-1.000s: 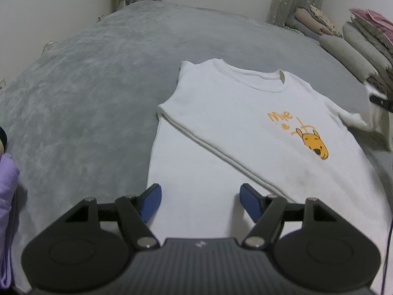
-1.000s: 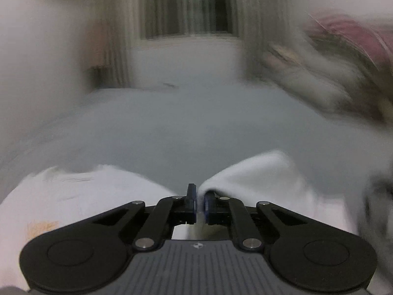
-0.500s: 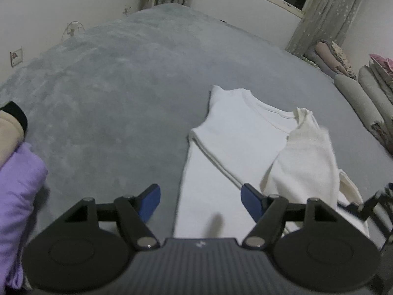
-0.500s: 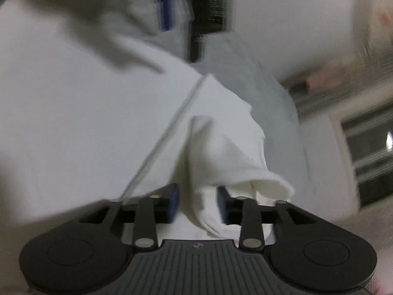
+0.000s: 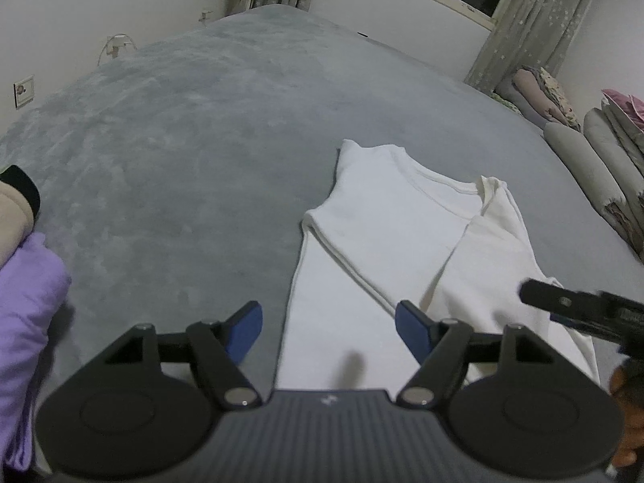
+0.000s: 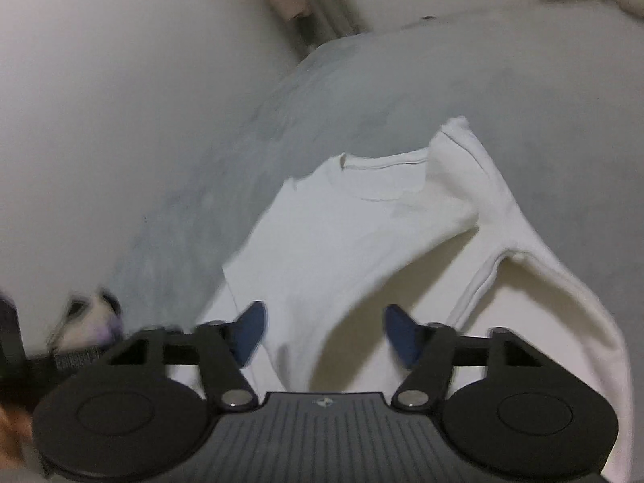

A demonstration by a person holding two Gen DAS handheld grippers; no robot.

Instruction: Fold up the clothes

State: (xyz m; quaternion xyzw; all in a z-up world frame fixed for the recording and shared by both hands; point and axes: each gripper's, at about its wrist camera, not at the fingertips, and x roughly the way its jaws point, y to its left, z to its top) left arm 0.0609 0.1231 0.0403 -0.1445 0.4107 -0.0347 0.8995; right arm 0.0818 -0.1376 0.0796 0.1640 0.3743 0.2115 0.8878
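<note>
right tool (image 6: 324, 332), seen along its own fingers: its blue pads stand apart and are widening, with white cloth lying under the gap but neither pad pressing on it, so nothing is gripped. the likely reason is that the right-hand side of the white t-shirt (image 5: 406, 237) now lies across the body and needs no more carrying. the folded-over panel (image 6: 519, 281) sits on top of the chest, its sleeve seam showing, one edge a little lifted and not pressed flat.

left tool (image 5: 328, 328): pads wide apart and empty, hovering above the shirt's near hem, one pad over the cloth and one over the bed (image 5: 181, 161). it appears to wait its turn rather than pin anything down. the opposite side of the shirt also looks turned in, as a diagonal edge runs across the cloth.

the shirt rests flat on the grey bed, collar pointing away. a lilac garment (image 5: 24, 322) lies at the left edge, and rolled bedding (image 5: 583, 161) lines the far right.

no containers appear in either view.
</note>
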